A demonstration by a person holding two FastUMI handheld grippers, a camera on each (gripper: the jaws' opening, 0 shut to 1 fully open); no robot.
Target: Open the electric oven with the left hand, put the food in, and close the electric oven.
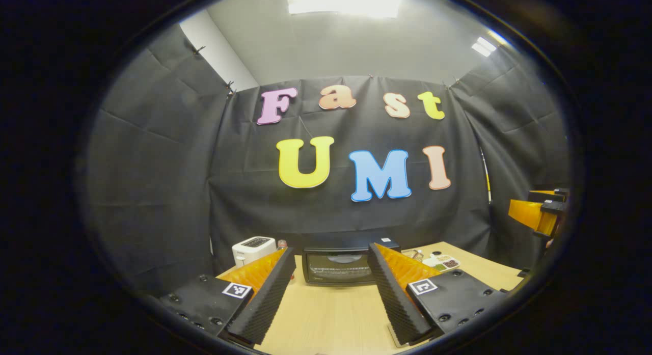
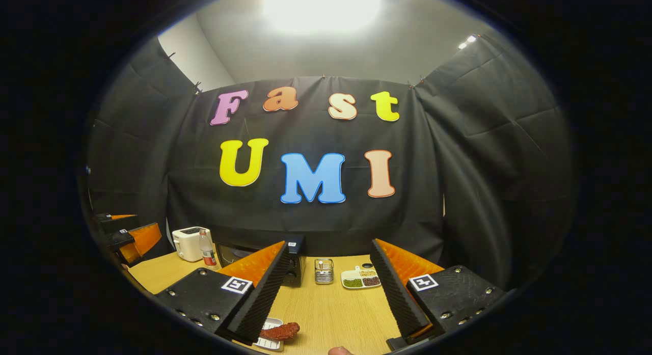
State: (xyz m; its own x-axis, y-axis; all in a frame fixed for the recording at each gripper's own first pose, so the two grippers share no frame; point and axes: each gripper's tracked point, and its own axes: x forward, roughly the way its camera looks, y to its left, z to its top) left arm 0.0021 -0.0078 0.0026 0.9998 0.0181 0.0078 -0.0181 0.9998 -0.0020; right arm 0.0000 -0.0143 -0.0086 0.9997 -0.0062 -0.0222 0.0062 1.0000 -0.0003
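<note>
The black electric oven [image 1: 338,266] stands at the back of the wooden table [image 1: 331,314], door shut, straight ahead of my left gripper [image 1: 331,294], whose fingers are open and held well short of it. In the right gripper view the oven [image 2: 295,266] peeks out behind the left finger. A reddish-brown piece of food [image 2: 280,331] lies on a small white tray [image 2: 268,339] near the table's front edge, just beside my open right gripper [image 2: 326,299]. The right gripper [image 1: 540,212] also shows at the far right of the left gripper view, and the left gripper [image 2: 135,240] at the far left of the right gripper view.
A white toaster [image 1: 253,249] and a small bottle [image 2: 206,250] stand left of the oven. To its right are a metal holder [image 2: 324,271] and a white divided dish [image 2: 360,278] of beans. A fingertip [image 2: 340,351] shows at the bottom edge.
</note>
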